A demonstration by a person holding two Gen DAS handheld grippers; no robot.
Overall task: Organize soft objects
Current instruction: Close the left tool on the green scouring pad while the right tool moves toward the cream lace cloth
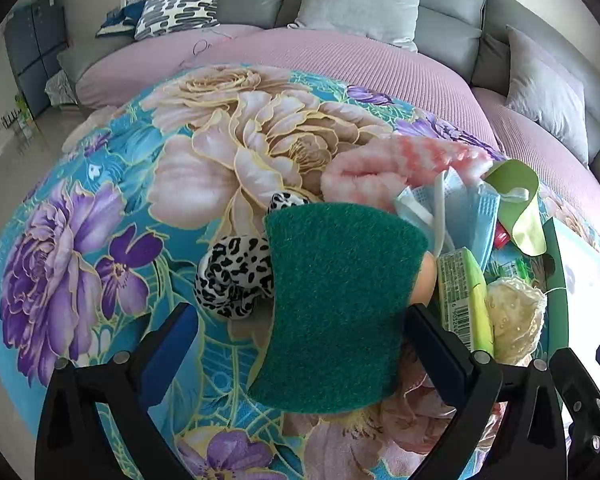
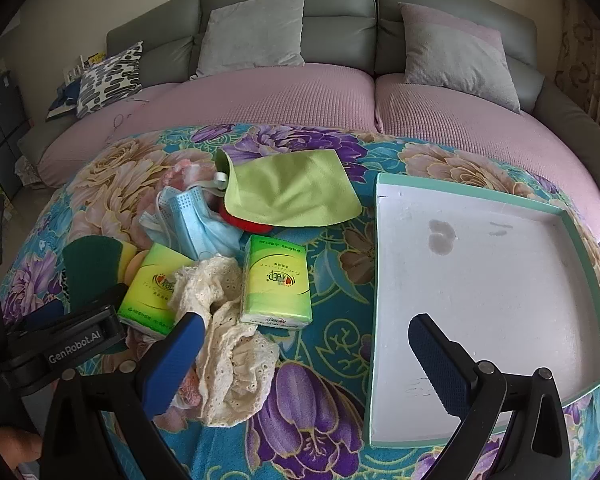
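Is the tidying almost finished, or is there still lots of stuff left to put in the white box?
Barely started. The white tray with a teal rim holds nothing yet. The open left gripper is around the dark green scouring sponge, not clearly squeezing it. The open right gripper holds nothing. The blue face masks, lime-green cloth, cream lace fabric and two green tissue packs wait.

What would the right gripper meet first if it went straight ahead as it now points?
Probably the nearer tissue pack, lying ahead between the open fingers of the right gripper; the lace cloth sits by its left finger, and depth is hard to judge.
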